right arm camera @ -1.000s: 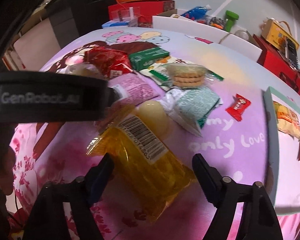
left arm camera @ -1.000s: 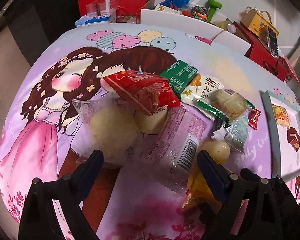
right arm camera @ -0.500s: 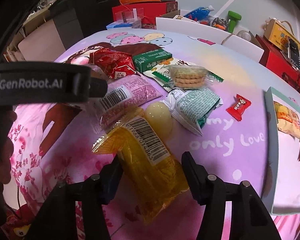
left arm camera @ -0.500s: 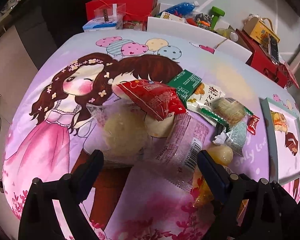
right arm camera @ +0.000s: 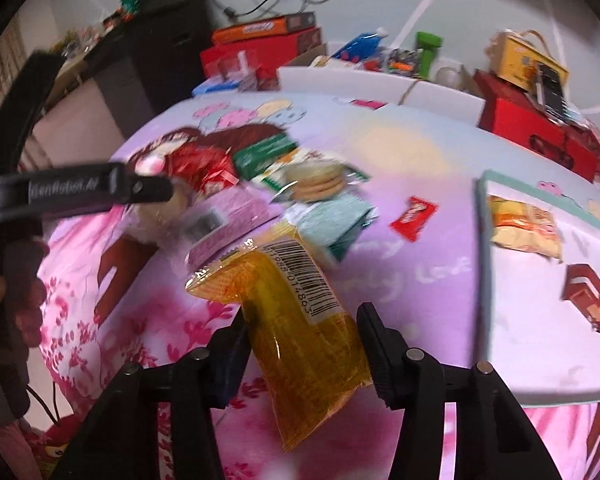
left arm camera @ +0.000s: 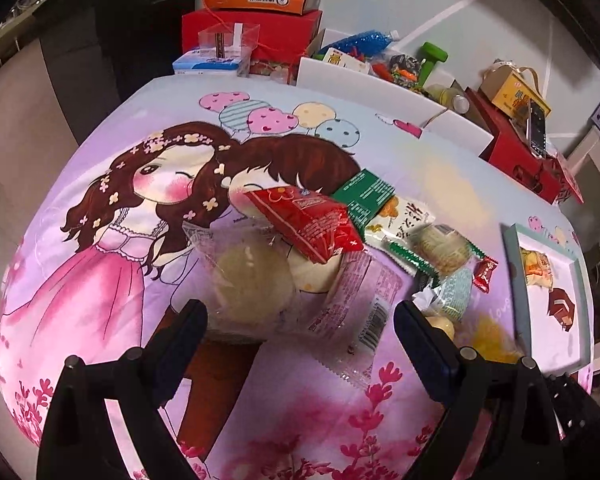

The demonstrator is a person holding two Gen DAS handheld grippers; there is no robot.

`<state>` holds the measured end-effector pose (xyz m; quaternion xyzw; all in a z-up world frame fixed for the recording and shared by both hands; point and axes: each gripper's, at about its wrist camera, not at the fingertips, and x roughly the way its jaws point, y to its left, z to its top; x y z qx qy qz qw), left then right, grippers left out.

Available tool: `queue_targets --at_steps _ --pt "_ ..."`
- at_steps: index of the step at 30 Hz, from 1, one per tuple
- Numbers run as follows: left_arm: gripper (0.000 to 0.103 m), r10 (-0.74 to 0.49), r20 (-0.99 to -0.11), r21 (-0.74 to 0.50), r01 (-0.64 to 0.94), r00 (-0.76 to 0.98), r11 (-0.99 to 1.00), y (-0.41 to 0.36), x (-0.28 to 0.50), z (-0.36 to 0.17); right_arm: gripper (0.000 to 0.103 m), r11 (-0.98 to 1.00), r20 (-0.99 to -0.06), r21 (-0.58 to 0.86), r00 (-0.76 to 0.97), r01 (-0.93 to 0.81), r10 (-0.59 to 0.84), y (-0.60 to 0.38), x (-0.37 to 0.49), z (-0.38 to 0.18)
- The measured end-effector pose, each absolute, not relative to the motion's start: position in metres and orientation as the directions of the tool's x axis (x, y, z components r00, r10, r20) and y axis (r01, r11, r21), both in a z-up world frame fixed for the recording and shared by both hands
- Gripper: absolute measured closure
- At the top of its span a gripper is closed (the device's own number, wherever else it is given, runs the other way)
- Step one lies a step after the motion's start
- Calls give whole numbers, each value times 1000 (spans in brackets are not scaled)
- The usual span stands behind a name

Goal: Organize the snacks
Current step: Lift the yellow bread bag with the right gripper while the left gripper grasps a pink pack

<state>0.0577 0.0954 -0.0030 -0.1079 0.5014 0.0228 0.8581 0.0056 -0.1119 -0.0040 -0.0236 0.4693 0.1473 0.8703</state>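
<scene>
Right gripper (right arm camera: 300, 344) closing on yellow packet (right arm camera: 296, 320), pads pressing both sides, packet raised off the table (right arm camera: 400, 152). Left gripper (left arm camera: 300, 324) spread wide, hovering over clear bun pack (left arm camera: 248, 284) and pink packet (left arm camera: 360, 300), touching neither. Red packet (left arm camera: 308, 220) on top of the pile. Tray (right arm camera: 485, 280) to the right, holding two snacks.

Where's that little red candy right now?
In the right wrist view, the little red candy lies alone on the purple cloth, between the pale green packet on its left and the tray on its right.
</scene>
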Motion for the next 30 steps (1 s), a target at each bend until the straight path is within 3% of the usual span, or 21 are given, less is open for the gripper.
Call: queue_targets --at_steps 8,14,26,28,30 --pt "10 -83 -866 -117 -39 494 992 62 63 -1 49 984 -831 135 528 -112 174 -161 21 -5" --pt "26 -81 -896 -71 40 436 997 37 72 -21 49 983 -835 161 520 -84 181 -172 23 -6" --pt "27 -10 -938 7 50 348 999 22 84 -62 49 982 -853 177 488 -61 184 -171 26 -15" --pt "40 1 -940 18 45 342 999 22 86 -64 49 982 -856 179 484 -55 183 -172 27 -16" --pt "46 1 -938 14 35 346 999 23 86 -63 49 982 -857 184 481 -52 186 -173 27 -17"
